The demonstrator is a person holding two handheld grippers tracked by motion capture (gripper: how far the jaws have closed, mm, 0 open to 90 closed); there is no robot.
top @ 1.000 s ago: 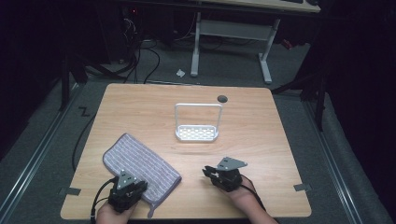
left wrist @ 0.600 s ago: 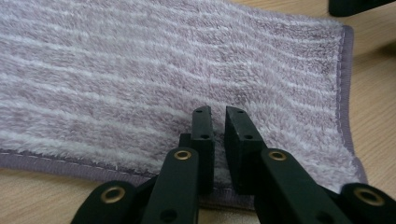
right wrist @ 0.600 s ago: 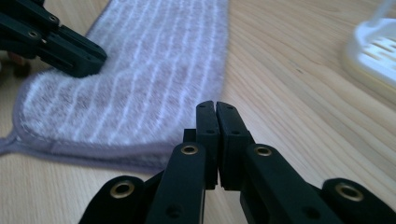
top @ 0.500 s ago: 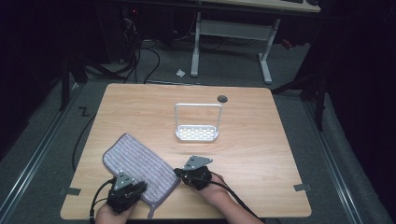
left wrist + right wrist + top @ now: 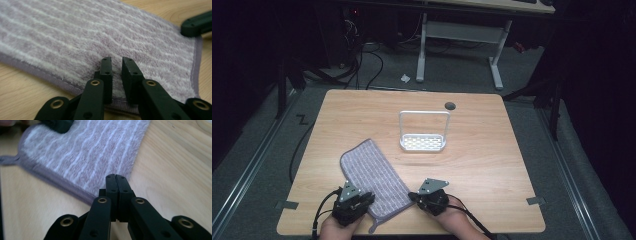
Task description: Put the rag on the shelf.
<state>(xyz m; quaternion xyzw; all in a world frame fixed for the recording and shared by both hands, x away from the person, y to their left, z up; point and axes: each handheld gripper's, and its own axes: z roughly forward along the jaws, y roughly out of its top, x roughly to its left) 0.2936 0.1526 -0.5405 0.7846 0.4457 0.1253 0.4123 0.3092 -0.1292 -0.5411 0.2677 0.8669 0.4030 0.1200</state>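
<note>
A lilac striped towel (image 5: 372, 180) lies flat and slanted on the wooden table (image 5: 492, 150), near its front edge. My left gripper (image 5: 362, 197) rests over the towel's near end. In the left gripper view its jaws (image 5: 117, 60) stand a narrow gap apart on the pile (image 5: 75, 32); they have just been opening, with nothing pinched between them. My right gripper (image 5: 414, 196) sits at the towel's right edge. Its jaws (image 5: 116, 177) are pressed together, tips at the hem of the towel (image 5: 87, 150).
A small white wire rack (image 5: 423, 142) with an upright frame stands mid-table, beyond the towel. A round cable hole (image 5: 450, 105) is near the far edge. Each gripper view catches a dark part of the other gripper at its top edge (image 5: 197, 23), (image 5: 58, 123).
My right gripper has moved left across the table to the towel's right edge. The left hand has stayed over the towel's near end.
</note>
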